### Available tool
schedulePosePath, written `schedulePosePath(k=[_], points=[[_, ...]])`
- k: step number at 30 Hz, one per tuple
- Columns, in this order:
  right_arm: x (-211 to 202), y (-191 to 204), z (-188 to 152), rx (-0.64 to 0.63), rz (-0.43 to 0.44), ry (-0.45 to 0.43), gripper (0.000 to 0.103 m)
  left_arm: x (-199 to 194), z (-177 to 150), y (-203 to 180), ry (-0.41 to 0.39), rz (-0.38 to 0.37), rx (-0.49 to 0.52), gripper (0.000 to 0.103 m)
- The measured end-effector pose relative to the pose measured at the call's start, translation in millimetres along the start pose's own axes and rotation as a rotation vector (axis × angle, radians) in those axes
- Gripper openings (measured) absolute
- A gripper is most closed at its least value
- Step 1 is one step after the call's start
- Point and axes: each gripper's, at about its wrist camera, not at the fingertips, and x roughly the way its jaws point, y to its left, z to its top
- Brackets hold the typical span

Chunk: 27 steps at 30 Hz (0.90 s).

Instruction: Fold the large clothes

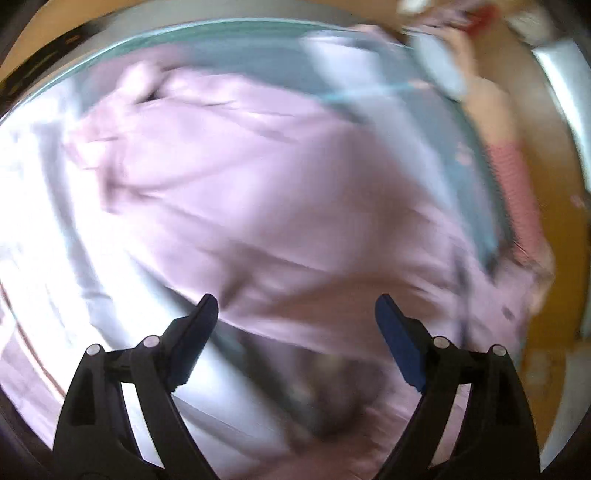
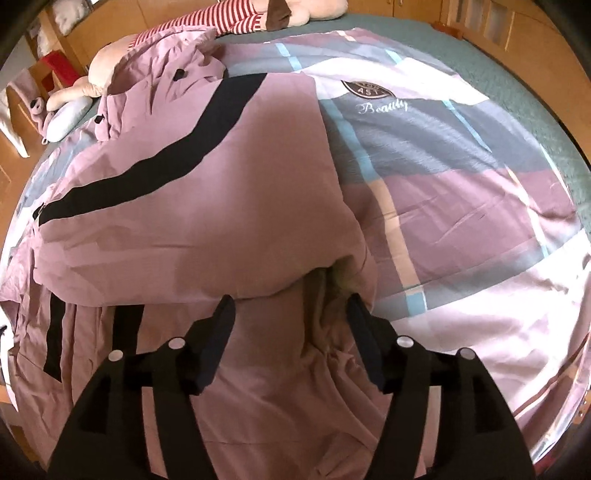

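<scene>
Mauve jacket [image 2: 192,206] with a black stripe lies folded on the bed's plaid cover [image 2: 461,192]. Left tongs [image 1: 295,314] and right tongs [image 2: 291,314] hover released, grasping nothing.

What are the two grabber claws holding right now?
Nothing. The left gripper and right gripper both stand open above the pink jacket, with no fabric pinched.

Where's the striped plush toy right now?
In the right wrist view, the striped plush toy lies at the far top-left edge of the bed, just beyond the mauve jacket's crumpled hood end.
</scene>
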Motion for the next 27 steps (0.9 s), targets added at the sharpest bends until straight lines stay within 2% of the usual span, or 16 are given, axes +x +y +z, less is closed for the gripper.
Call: schedulePosePath(k=[4,6,8,10,11,12,13,14,16,18,21,22,23,25,26,27], points=[[9.8,-10.6,1.0,0.033,0.006,0.021,0.064,18.7,10.7,20.1,0.033,-0.055,-0.053,0.088],[8.3,-9.6,0.0,0.037,-0.001,0.014,0.064,16.6,8.9,15.9,0.017,-0.043,-0.032,0.088],[-6.5,-1.3,-0.4,0.012,-0.034,-0.049,0.064,14.2,5.5,7.1,-0.009,-0.022,0.006,0.086],[-27.1,14.2,-1.0,-0.063,-0.063,-0.153,0.064,11.2,5.7,-3.7,-0.051,0.008,0.049,0.062],[-38.8,23.6,-2.8,-0.11,-0.086,-0.226,0.064,10.5,9.4,-9.0,-0.064,0.025,0.073,0.039],[-46.7,30.8,-5.4,-0.148,-0.103,-0.283,0.066,10.0,12.1,-12.3,-0.078,0.028,0.103,0.011],[-50.3,35.7,-7.2,-0.178,-0.118,-0.319,0.075,8.3,11.5,-15.5,-0.092,-0.031,0.128,0.005],[-51.5,40.9,-9.3,-0.211,-0.138,-0.347,0.078,6.3,11.8,-16.0,-0.102,-0.078,0.116,0.005],[-46.3,48.8,-11.4,-0.261,-0.172,-0.343,0.081,-3.4,11.3,-14.3,-0.138,-0.108,0.091,0.004],[-41.6,54.5,-13.9,-0.29,-0.18,-0.327,0.081,-21.4,8.4,-23.8,-0.226,-0.128,0.124,0.001],[-39.4,58.4,-15.5,-0.321,-0.178,-0.326,0.081,-41.9,3.9,-42.3,-0.288,-0.164,0.193,0.001],[-39.8,58.5,-16.4,-0.325,-0.177,-0.326,0.081,-43.6,1.2,-46.4,-0.254,-0.176,0.198,0.001],[-39.0,59.7,-17.3,-0.327,-0.175,-0.323,0.081,-40.1,-1.1,-50.3,-0.206,-0.183,0.19,0.006],[-36.1,61.8,-17.9,-0.329,-0.168,-0.304,0.081,-22.9,-8.2,-50.6,-0.059,-0.2,0.159,0.032],[-33.4,62.9,-19.1,-0.332,-0.169,-0.294,0.081,-16.1,-11.5,-46.5,-0.014,-0.208,0.134,0.053],[-30.1,63.3,-19.4,-0.336,-0.173,-0.282,0.081,-9.5,-14.2,-39.6,0.03,-0.217,0.085,0.067]])
